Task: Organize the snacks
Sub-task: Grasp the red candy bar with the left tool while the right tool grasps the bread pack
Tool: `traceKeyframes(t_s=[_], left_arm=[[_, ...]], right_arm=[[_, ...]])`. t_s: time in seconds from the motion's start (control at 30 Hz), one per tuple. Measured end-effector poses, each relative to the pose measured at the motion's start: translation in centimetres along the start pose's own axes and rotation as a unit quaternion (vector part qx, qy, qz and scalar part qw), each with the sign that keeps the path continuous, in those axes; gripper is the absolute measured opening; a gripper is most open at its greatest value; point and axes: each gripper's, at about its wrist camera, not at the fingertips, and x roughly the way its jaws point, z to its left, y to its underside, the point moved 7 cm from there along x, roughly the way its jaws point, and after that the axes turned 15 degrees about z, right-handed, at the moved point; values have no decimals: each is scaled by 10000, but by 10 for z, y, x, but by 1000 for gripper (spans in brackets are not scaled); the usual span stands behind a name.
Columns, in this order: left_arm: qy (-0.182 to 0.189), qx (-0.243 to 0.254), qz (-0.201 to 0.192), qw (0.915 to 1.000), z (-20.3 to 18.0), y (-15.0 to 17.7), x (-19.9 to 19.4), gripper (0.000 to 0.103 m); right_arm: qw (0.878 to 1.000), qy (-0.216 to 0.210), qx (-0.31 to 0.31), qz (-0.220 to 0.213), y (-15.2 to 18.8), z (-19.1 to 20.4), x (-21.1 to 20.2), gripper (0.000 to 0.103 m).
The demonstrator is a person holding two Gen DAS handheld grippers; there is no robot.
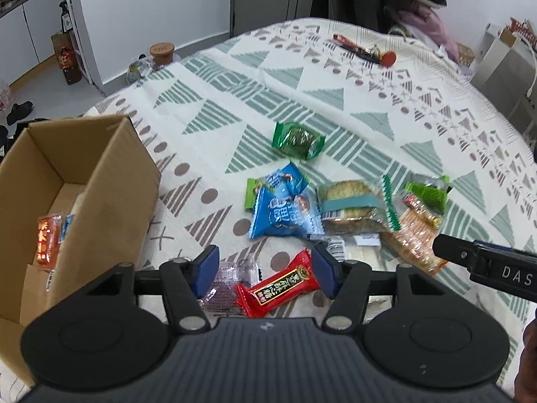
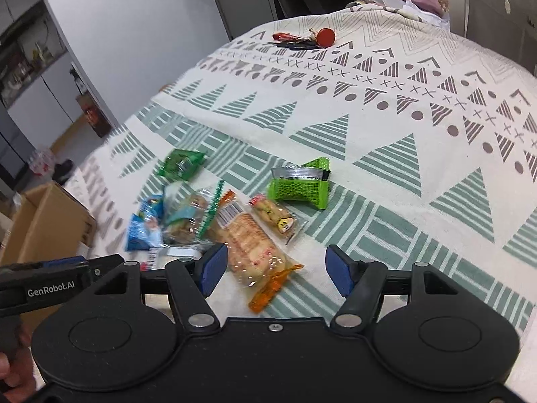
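Note:
Snack packets lie on a patterned cloth. My left gripper is open, its blue pads either side of a red packet and a clear purple wrapper. Beyond them lie blue packets, a clear biscuit pack, an orange-edged cracker pack, a bright green packet and a dark green packet. A cardboard box at the left holds an orange packet. My right gripper is open just above the cracker pack, nothing gripped. A small nut packet and the bright green packet lie beyond.
Keys and a red round tag lie at the far end of the cloth. The box stands at the left edge in the right wrist view. A jar with a wooden lid stands beyond the far left corner. The right side of the cloth is bare.

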Motion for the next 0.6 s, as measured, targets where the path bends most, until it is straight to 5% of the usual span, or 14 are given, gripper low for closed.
traceKeyframes(t_s=[0.6], left_arm=[[44,505,505,9974,-20,12,35,54]], right_arm=[[9951,441,-887,3,-5,23,27,65]])
